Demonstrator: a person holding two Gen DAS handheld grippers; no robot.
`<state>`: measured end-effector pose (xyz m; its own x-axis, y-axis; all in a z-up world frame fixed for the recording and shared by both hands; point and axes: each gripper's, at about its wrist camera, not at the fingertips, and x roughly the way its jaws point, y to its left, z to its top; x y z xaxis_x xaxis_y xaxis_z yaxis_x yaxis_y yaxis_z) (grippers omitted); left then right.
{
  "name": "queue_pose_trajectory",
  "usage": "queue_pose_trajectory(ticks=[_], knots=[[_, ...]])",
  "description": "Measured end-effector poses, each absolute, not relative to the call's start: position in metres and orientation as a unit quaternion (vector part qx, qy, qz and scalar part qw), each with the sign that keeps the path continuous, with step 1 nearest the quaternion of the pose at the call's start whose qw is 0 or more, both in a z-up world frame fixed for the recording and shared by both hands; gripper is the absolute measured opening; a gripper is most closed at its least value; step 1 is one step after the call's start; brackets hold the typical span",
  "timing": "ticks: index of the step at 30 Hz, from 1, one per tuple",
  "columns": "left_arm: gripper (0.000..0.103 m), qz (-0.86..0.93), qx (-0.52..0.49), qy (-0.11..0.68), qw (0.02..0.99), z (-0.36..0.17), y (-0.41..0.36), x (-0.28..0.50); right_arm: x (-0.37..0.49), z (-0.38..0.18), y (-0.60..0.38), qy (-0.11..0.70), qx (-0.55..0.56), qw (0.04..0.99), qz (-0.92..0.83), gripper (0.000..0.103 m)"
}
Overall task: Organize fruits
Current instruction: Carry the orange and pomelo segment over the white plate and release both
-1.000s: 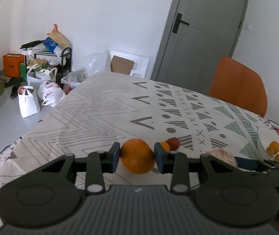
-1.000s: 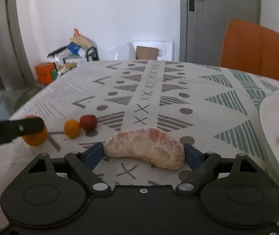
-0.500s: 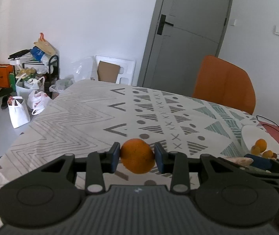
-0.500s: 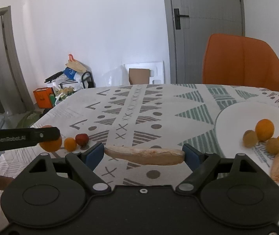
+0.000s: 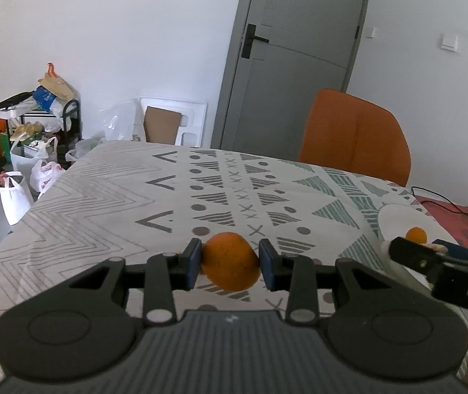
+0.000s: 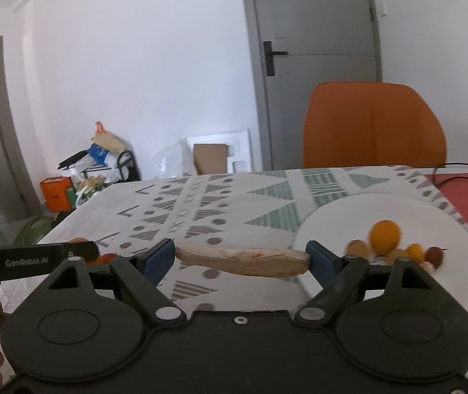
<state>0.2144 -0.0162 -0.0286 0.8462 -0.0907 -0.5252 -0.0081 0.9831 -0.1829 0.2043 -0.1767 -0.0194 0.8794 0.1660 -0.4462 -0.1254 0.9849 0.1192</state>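
My left gripper (image 5: pixel 230 264) is shut on a round orange (image 5: pixel 230 259), held above the patterned tablecloth. My right gripper (image 6: pixel 242 259) is shut on a long peeled pomelo segment (image 6: pixel 243 259), gripped end to end and carried above the table, just left of the white plate (image 6: pixel 398 210). Several small fruits lie on that plate, among them an orange one (image 6: pixel 385 235) and a dark red one (image 6: pixel 434 255). In the left wrist view the right gripper's finger (image 5: pixel 417 256) crosses in front of the plate (image 5: pixel 398 218). The left gripper's finger (image 6: pixel 36 257) shows at the left of the right wrist view.
An orange chair (image 6: pixel 375 124) stands behind the table near the grey door (image 5: pixel 293 62). A red mat (image 6: pixel 467 190) with a black cable lies right of the plate. Bags and a loaded rack (image 5: pixel 36 138) crowd the floor at the left. A small red fruit (image 6: pixel 109 256) lies on the cloth.
Both grippers have lifted and swung right toward the plate with their fruit. The pomelo segment now shows edge-on, and the plate has come into full view on the right.
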Motion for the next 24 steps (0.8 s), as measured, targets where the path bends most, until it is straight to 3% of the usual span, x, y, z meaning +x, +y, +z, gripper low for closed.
queue_pose_trajectory(ticks=[19, 24], knots=[[0.036, -0.067, -0.065, 0.272, 0.958, -0.023, -0.074, 0.226, 0.192, -0.034, -0.246, 0.23, 0.08, 0.97, 0.024, 0.083], [0.036, -0.087, -0.057, 0.271, 0.957, -0.023, -0.093, 0.231, 0.192, -0.038, -0.258, 0.241, 0.08, 0.967, 0.019, 0.088]])
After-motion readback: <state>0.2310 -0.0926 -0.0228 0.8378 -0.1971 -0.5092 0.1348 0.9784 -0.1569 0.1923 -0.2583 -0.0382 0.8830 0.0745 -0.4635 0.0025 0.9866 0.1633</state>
